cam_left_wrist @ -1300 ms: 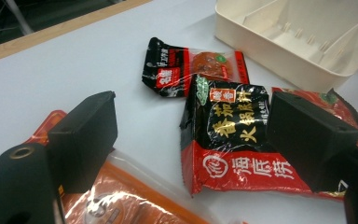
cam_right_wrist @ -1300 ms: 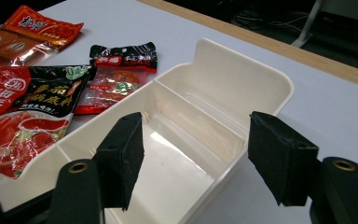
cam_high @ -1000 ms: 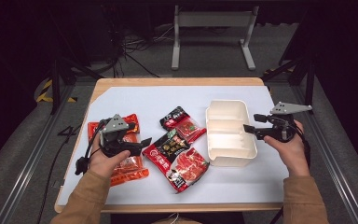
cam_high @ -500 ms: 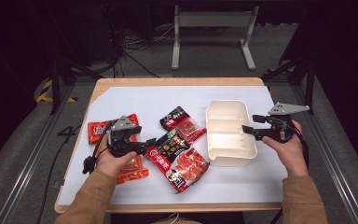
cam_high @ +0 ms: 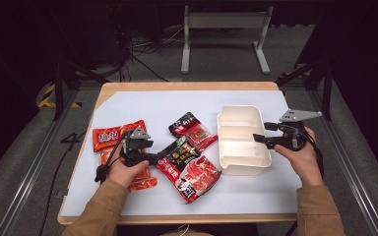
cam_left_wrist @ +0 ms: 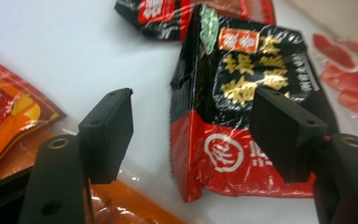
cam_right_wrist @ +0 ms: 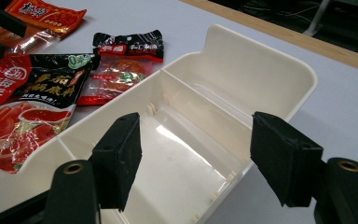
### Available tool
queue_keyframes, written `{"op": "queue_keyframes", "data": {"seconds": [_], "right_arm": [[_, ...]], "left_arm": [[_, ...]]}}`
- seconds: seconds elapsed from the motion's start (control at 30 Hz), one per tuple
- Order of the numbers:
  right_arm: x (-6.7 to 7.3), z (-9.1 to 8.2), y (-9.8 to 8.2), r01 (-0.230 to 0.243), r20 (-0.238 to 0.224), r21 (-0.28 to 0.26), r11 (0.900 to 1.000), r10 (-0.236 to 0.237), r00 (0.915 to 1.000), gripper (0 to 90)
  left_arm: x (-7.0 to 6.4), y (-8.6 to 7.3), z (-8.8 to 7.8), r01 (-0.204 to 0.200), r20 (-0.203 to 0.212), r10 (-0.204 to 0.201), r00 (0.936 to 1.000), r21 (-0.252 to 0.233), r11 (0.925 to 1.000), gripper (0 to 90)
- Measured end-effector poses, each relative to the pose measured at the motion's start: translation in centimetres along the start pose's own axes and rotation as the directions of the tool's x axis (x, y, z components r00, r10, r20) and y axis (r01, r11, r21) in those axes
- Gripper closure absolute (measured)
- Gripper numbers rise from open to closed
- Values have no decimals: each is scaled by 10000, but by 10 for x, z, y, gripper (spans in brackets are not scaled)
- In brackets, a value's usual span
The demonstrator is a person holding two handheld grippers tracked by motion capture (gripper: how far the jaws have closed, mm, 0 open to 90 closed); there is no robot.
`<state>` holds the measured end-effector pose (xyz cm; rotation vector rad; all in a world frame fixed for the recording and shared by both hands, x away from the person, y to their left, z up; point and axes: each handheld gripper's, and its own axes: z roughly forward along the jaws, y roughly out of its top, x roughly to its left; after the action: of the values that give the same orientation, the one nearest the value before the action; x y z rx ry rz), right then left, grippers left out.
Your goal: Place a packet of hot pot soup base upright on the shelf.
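- Several sauce packets lie around my left gripper (cam_high: 158, 156): nearest, the large red meat packet (cam_high: 193, 177); the orange packets (cam_high: 118, 136) under and left of my hand; farther off, a small black-and-red packet (cam_high: 193, 130).
- One black-and-red packet (cam_left_wrist: 242, 107), the one I reach for, lies left of centre, its left end between my left jaws; the right jaw sits over its face, the left jaw stands clear over bare table (cam_high: 142, 105). No grip that I can see.
- My left hand (cam_high: 128, 169) is low, gripper pointing right; since a second ago it has come down and rightward, and its jaws have just been closing.
- My right gripper (cam_right_wrist: 196, 158) stays put at the right rim of the white divided tray (cam_right_wrist: 261, 74), jaws apart, holding nothing.
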<state>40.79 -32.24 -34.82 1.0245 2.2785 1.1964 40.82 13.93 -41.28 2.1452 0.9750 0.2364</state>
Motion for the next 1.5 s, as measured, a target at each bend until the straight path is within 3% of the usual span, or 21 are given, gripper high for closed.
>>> {"op": "queue_keyframes", "data": {"seconds": [0.53,0.7,0.77,0.83,0.93,1.07,1.37,1.4,1.5], "right_arm": [[1,5,-1,-36,-110,166,9999,38,9999,327],[1,7,-2,-65,-159,196,9998,68,9998,319],[1,8,-2,-45,-180,216,9998,49,9998,317],[2,8,-2,-48,-195,233,9997,53,9998,314],[2,9,-2,-58,-215,253,9997,64,9997,312],[2,10,-2,-73,-241,274,9996,79,9997,308],[3,11,-2,-79,-278,296,9995,88,9996,303],[3,12,-2,-68,-279,313,9995,76,9996,302],[4,12,-2,-54,-272,347,9994,64,9996,302]], "left_arm": [[0,-5,19,63,155,-76,9999,783,9969,327],[1,-6,24,151,407,-196,9990,1088,9939,338],[4,-6,25,347,665,-427,9969,1164,9926,344],[6,-7,25,449,819,-552,9951,1222,9915,371],[10,-9,26,844,1395,-1031,9848,1339,9874,436],[10,-12,26,1069,1656,-1278,9779,1295,9858,547],[7,-13,26,936,1661,-1134,9796,1225,9880,673],[7,-13,25,908,1606,-1095,9809,1195,9887,728],[6,-12,25,793,1489,-958,9842,1131,9904,776]]}}
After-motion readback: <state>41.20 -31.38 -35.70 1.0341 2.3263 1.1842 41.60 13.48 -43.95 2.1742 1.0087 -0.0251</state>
